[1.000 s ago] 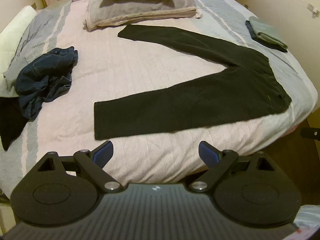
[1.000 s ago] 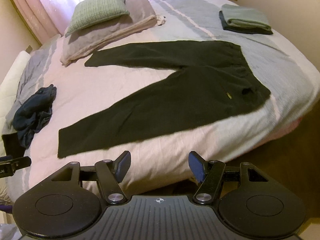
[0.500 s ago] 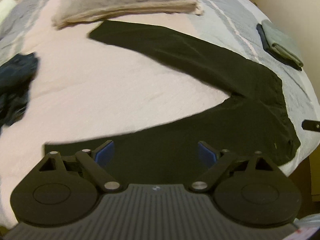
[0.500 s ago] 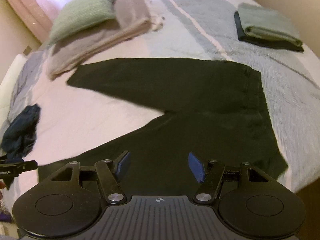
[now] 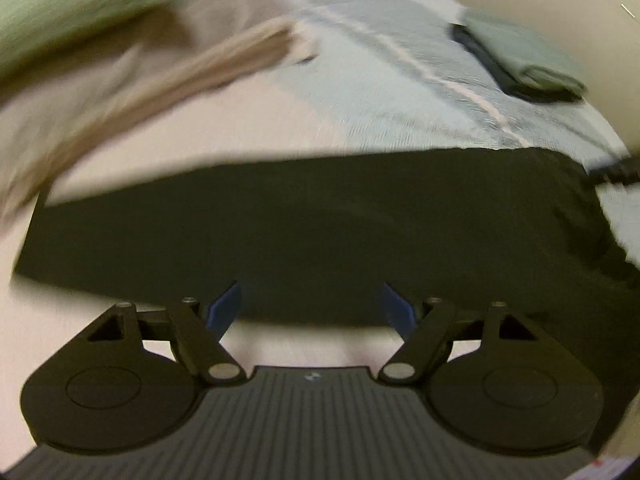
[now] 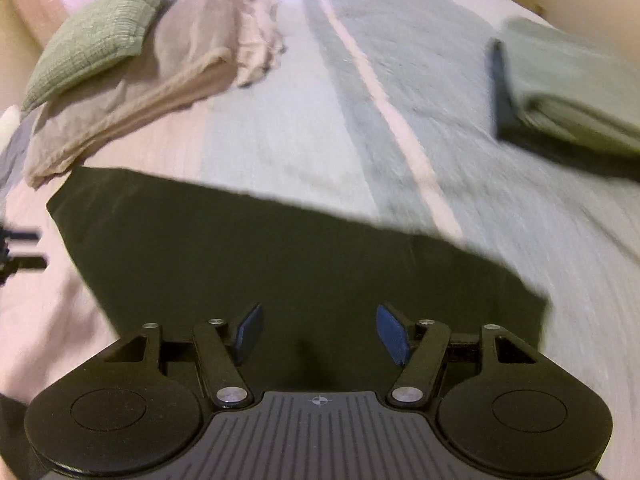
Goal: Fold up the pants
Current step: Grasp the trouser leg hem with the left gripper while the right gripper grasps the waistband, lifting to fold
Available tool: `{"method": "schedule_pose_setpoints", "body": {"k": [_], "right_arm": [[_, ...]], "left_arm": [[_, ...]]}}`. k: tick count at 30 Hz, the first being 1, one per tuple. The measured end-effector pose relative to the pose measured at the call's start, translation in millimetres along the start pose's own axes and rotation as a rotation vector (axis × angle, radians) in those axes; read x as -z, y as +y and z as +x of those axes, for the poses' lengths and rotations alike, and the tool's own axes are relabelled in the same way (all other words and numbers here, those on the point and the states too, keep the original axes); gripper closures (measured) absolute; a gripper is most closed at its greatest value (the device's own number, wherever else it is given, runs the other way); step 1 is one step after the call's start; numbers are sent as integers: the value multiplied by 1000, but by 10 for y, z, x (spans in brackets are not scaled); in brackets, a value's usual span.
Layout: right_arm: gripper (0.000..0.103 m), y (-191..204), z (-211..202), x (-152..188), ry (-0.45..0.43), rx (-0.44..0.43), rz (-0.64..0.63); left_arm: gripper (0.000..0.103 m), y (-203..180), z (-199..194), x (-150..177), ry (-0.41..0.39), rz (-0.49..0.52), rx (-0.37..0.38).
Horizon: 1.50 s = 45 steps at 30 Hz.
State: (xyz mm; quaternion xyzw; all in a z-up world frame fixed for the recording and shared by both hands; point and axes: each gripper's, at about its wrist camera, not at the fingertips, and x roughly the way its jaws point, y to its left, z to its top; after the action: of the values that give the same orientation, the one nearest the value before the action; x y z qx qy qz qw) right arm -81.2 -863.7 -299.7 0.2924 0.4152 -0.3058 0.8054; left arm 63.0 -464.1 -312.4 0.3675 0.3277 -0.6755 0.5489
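Observation:
Black pants (image 5: 312, 232) lie flat on the bed, and the far leg stretches across the left wrist view from its cuff at the left to the waist at the right. My left gripper (image 5: 312, 308) hovers open over that leg's near edge, with nothing between its blue pads. In the right wrist view the pants (image 6: 248, 256) fill the lower middle. My right gripper (image 6: 320, 336) is open just above the black cloth near the waist end, holding nothing. Both views are blurred by motion.
The bed (image 6: 280, 148) has a pink and grey-blue cover. A green cushion (image 6: 100, 32) on beige pillows (image 6: 160, 80) sits at the head. A folded stack of grey-green and dark clothes (image 6: 568, 100) lies far right. The other gripper's tip shows at the left edge (image 6: 20, 256).
Both grippers have moved forward and down over the bed, from the near leg towards the far leg and waist. The pants have not moved. Both stay open.

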Motion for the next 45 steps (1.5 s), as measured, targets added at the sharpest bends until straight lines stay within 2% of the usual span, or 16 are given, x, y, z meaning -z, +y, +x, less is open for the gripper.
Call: {"method": "schedule_pose_setpoints", "body": {"k": [4,9,13,16,17,18,19,20,21,23,27,31,35,38,42,45], "right_arm": [[42,-109,550,-363,15,-39,-102],[42,-96,1044,-641,49,-64,-238],[42,-180,1330,-756,122,-128,-270],[42,-217,1521,-765,187,-156,-274],[42,-210,1544,-746,190,-157,-289],[52,-188,1546,-726,183,-161,-306],[63,-160,1541,-707,177,-173,-323],[80,-126,1529,-683,184,-201,-325],[86,-72,1494,-659,175,-180,-337],[94,73,1353,-573,131,-117,-428],[97,365,779,-348,-40,-6,-510],[97,807,-31,125,-213,78,-566],[97,1451,-722,901,-242,108,-619],[96,1923,-997,1617,-155,118,-645],[93,2204,-925,2462,75,124,-467],[93,2102,-850,2859,211,119,-254]], "left_arm": [[29,356,579,-464,30,221,8],[29,718,1111,-787,76,388,7],[26,960,1513,-839,179,473,53],[26,1059,1656,-821,209,464,98],[28,1062,1698,-805,215,469,103],[33,1040,1710,-782,212,485,112],[48,1007,1704,-749,203,510,130],[62,966,1690,-729,186,534,137],[67,931,1652,-690,159,555,119],[89,904,1549,-612,121,586,69],[93,772,1049,-421,-4,621,-33],[94,584,150,28,-163,478,-99],[94,317,-768,872,-205,233,-118],[95,5,-1227,1734,-152,11,-115],[90,-253,-1356,2774,31,-290,-71],[88,-481,-1376,3145,92,-318,-46]]}}
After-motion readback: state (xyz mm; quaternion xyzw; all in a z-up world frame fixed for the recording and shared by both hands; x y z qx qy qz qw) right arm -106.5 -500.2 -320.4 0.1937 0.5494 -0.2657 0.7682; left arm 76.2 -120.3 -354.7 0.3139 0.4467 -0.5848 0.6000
